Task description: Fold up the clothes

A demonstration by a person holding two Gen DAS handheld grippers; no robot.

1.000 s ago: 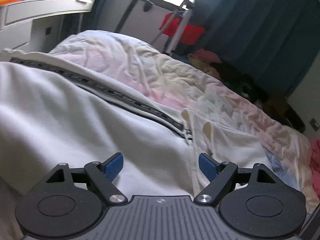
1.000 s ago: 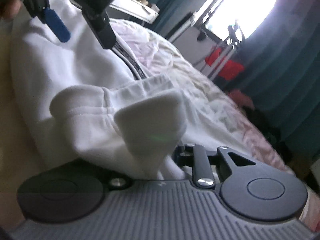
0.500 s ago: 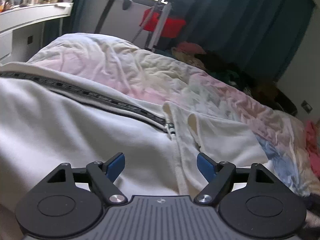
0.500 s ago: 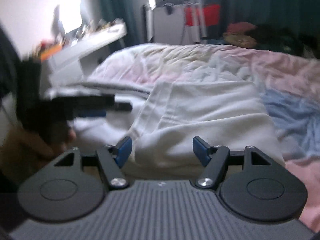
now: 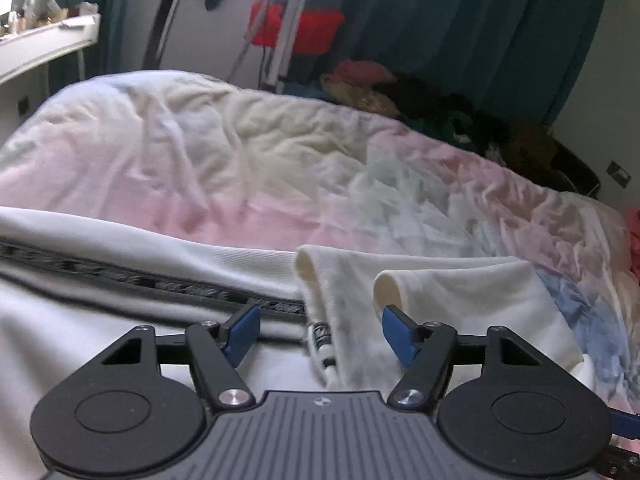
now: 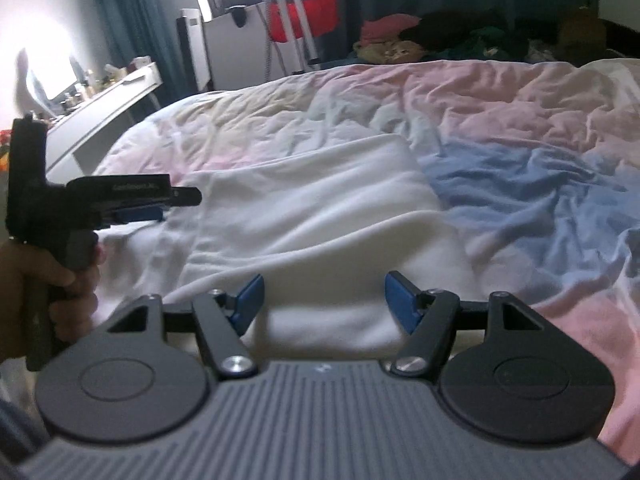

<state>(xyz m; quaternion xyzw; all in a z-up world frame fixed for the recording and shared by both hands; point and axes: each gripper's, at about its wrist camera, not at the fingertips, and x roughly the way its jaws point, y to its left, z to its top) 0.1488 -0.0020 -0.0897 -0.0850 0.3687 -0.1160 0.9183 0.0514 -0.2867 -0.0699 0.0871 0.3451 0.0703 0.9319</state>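
Observation:
A white garment (image 5: 120,312) with a black patterned stripe (image 5: 120,280) lies on the bed; its folded-over end (image 5: 460,300) lies to the right. In the right wrist view the garment (image 6: 312,220) lies spread flat on the duvet. My left gripper (image 5: 320,332) is open and empty, just above the garment near the stripe's end. My right gripper (image 6: 324,300) is open and empty over the garment's near edge. The left gripper also shows in the right wrist view (image 6: 160,204), held in a hand at the left.
The bed has a crumpled pink, white and blue duvet (image 6: 520,152). A white desk (image 6: 104,108) stands at the left. A pile of clothes (image 5: 400,92) lies beyond the bed by dark curtains. A red item on a stand (image 5: 296,32) is by the window.
My right gripper let go of the white cloth it held and drew back; the cloth now lies flat. My left gripper stayed open and shifted a little toward the stripe's end.

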